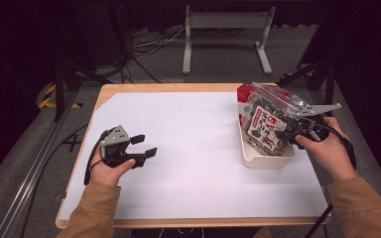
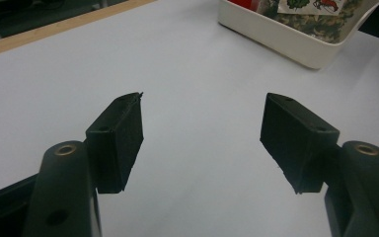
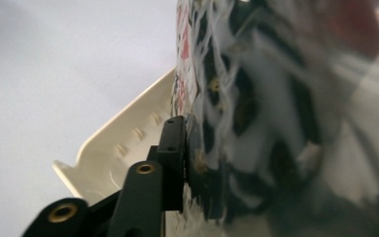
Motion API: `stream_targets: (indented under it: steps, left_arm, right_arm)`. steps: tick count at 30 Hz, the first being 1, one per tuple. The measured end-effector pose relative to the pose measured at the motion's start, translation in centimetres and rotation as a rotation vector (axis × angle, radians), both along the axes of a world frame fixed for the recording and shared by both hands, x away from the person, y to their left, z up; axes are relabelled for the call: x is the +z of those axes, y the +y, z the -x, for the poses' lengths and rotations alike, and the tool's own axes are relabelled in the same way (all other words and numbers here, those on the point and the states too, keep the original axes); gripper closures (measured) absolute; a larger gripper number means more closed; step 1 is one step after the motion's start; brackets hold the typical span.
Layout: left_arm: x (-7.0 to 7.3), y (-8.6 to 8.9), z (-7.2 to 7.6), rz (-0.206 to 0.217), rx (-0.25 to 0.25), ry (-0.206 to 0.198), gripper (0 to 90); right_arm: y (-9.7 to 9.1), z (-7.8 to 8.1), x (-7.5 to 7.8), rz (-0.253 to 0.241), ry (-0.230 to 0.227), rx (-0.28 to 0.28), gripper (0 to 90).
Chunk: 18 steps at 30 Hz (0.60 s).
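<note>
Snack bag (image 1: 266, 121) standing in white bin (image 1: 268, 159), long axis tilted, top leaning up and away from bin's near wall. Right gripper (image 1: 291, 133) at bag's right side, one pad touching film; grasp vs. release: can't tell. Left gripper (image 1: 144, 146) well left of bin, jaws apart, nothing between.

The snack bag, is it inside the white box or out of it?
In. The snack bag stands with its lower part down inside the white box, its top leaning above the rim, beside the right gripper.
</note>
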<state>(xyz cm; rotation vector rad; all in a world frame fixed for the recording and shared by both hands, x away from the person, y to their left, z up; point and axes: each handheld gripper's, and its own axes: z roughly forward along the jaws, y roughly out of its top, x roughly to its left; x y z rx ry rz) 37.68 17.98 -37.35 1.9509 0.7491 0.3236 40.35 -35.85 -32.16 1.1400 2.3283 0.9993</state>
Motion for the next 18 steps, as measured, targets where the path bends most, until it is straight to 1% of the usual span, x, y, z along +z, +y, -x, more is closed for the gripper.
stream_targets:
  steps: [1, 3, 4, 5, 6, 9, 10, 14, 18]
  left_arm:
    - [0.0, 0.1, 0.0, -0.003, -0.005, -0.006, 33.3]
    - [0.0, 0.1, 0.2, 0.000, 0.000, -0.004, 32.8]
    - [0.1, 0.2, 0.3, -0.004, 0.000, -0.009, 32.8]
    - [0.1, 0.2, 0.4, -0.004, -0.001, -0.005, 32.7]
    - [0.1, 0.3, 0.5, -0.006, -0.002, -0.012, 32.5]
    - [0.1, 0.5, 0.8, -0.003, -0.003, -0.014, 32.1]
    - [0.1, 0.7, 1.0, -0.008, -0.008, -0.018, 32.0]
    - [0.0, 1.0, 1.5, -0.012, -0.014, -0.031, 31.5]
    - [0.0, 1.1, 1.9, -0.026, -0.016, -0.030, 31.1]
  right_arm:
    - [-0.1, 0.2, 0.0, -0.021, -0.014, -0.013, 53.6]
    - [-0.5, 0.6, 0.2, -0.075, -0.034, -0.021, 46.1]
    - [-0.6, 0.8, 0.3, -0.089, -0.042, -0.028, 41.8]
    - [-0.7, 1.0, 0.3, -0.100, -0.058, -0.034, 37.4]
    - [-0.9, 1.4, 0.4, -0.106, -0.070, -0.050, 34.1]
    - [-1.4, 2.3, 0.6, -0.097, -0.112, -0.078, 28.5]
    - [-1.6, 2.6, 0.7, -0.098, -0.122, -0.082, 27.8]
    - [-2.3, 3.9, 0.6, -0.106, -0.140, -0.088, 26.2]
    - [-2.6, 5.0, 0.4, -0.107, -0.154, -0.089, 25.6]
